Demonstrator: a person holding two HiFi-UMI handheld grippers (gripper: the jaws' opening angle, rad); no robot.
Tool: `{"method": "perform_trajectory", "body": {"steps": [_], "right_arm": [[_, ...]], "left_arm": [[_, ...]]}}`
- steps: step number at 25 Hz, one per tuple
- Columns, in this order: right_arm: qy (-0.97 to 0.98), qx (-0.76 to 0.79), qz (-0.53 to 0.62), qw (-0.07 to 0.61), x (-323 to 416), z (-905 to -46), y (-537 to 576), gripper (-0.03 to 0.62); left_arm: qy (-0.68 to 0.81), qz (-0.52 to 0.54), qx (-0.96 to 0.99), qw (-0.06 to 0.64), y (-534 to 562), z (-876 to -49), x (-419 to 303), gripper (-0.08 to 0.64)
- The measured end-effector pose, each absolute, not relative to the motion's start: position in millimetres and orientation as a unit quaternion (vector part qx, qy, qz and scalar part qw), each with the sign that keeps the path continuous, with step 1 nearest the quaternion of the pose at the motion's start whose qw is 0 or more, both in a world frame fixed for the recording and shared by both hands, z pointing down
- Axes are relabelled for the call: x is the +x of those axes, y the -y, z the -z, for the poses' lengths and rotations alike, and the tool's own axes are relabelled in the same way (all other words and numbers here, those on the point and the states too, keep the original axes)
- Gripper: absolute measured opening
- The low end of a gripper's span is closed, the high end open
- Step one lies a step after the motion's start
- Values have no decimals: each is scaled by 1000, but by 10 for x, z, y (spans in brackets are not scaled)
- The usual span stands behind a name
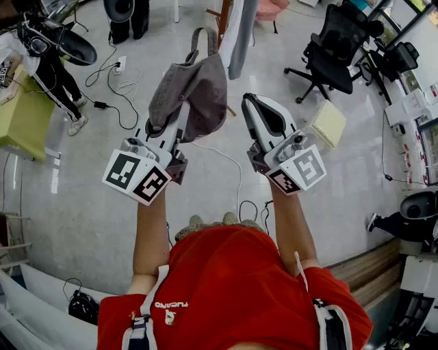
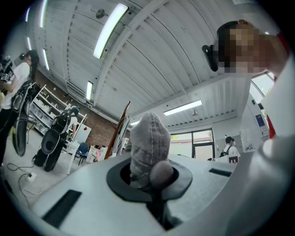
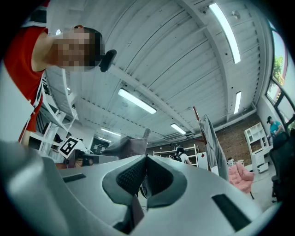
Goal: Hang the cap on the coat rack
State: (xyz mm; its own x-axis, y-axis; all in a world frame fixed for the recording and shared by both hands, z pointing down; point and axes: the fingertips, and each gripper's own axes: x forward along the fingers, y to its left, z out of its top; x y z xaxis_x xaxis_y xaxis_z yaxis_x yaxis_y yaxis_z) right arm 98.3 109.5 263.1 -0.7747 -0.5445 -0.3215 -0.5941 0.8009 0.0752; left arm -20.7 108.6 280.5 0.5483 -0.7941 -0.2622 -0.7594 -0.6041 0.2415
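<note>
A grey cap [image 1: 195, 89] hangs upside down in the air, strap uppermost, pinched at its edge by my left gripper [image 1: 176, 116], which is shut on it. In the left gripper view the cap's fabric [image 2: 147, 143] bulges up out of the closed jaws of that gripper [image 2: 154, 177]. My right gripper [image 1: 252, 102] is raised beside the cap, apart from it, shut and empty; its own view shows the jaws [image 3: 145, 173] meeting with nothing between them and the cap [image 3: 126, 146] off to the left. The wooden coat rack [image 1: 222, 15], with a grey garment [image 1: 241, 34] on it, stands just beyond the cap.
A black office chair [image 1: 335, 48] stands on the right, with a pale square cushion [image 1: 328, 123] on the floor near it. Cables [image 1: 120, 89] trail over the shiny floor. A green table [image 1: 24, 116] and a person [image 1: 58, 78] are at the left.
</note>
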Motion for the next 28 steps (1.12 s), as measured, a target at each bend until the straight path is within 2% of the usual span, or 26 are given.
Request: {"method": "perform_trajectory", "body": {"steps": [16, 28], "right_arm": [[-928, -342, -64, 137, 756, -2756, -627, 24], [-921, -325, -98, 192, 808, -2677, 1048, 24]], "left_arm": [[435, 172, 883, 42, -489, -2794, -764, 12], [446, 155, 880, 58, 1559, -2339, -1188, 12]]}}
